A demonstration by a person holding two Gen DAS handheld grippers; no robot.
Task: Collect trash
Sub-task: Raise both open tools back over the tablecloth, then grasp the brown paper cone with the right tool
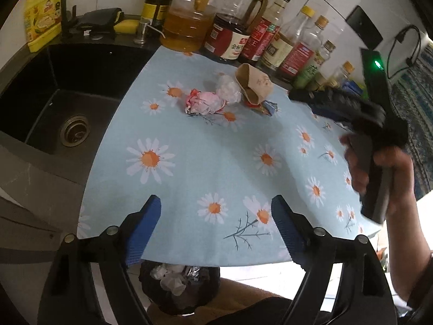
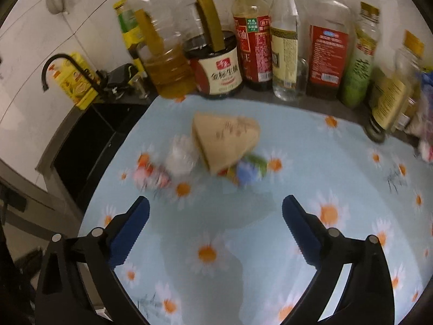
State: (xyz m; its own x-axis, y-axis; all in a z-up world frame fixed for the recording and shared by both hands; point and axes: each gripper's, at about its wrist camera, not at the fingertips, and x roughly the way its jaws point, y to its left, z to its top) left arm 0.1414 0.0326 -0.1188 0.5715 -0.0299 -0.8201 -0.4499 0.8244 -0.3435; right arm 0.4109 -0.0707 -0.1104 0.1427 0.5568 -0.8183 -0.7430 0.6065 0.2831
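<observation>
Jaws gape wide and empty on both the left gripper [image 1: 216, 226] and right gripper [image 2: 215, 228], short of the paper cup [image 2: 226, 142] on the worktop [image 1: 216, 162].

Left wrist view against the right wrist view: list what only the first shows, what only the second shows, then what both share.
Only the left wrist view: the sink drain, the trash bin below the table edge, and the right hand-held gripper with the hand that holds it.

Only the right wrist view: a strainer on the wall.

Both: the daisy cloth, the paper cup, the pink wrapper, the clear plastic wad, the bottles, the faucet, and an open, empty hand-held gripper in the foreground, here the left.
</observation>
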